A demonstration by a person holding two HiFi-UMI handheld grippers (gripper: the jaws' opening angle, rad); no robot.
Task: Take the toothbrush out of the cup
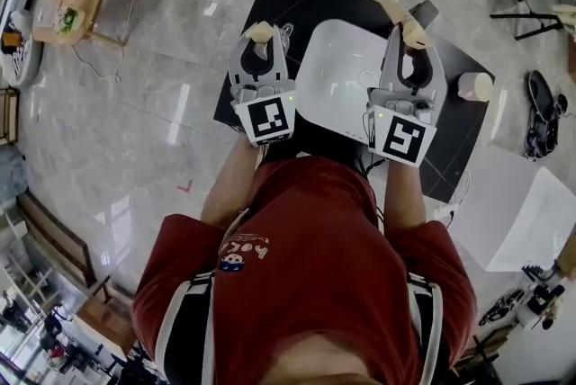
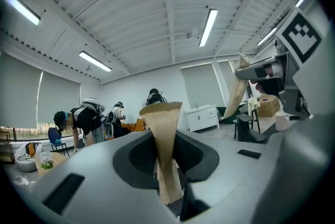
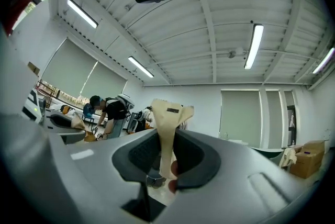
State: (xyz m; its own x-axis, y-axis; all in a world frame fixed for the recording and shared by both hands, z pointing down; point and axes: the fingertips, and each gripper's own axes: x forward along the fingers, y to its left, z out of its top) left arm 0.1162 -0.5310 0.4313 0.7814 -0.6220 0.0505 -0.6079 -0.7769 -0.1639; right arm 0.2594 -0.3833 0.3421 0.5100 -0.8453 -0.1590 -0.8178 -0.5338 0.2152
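Pale cup [image 1: 474, 86] upright, near right corner of black mat [image 1: 306, 5].

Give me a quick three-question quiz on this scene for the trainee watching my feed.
1. True or false: the left gripper holds a toothbrush between its jaws.
2. What does the cup rest on? A) the white tray B) the black surface C) the wooden chair
3. In the right gripper view, how do the jaws of the right gripper stand?

Key: 1 false, its jaws are together with nothing between them. 2 B. 3 together, with nothing seen between them.
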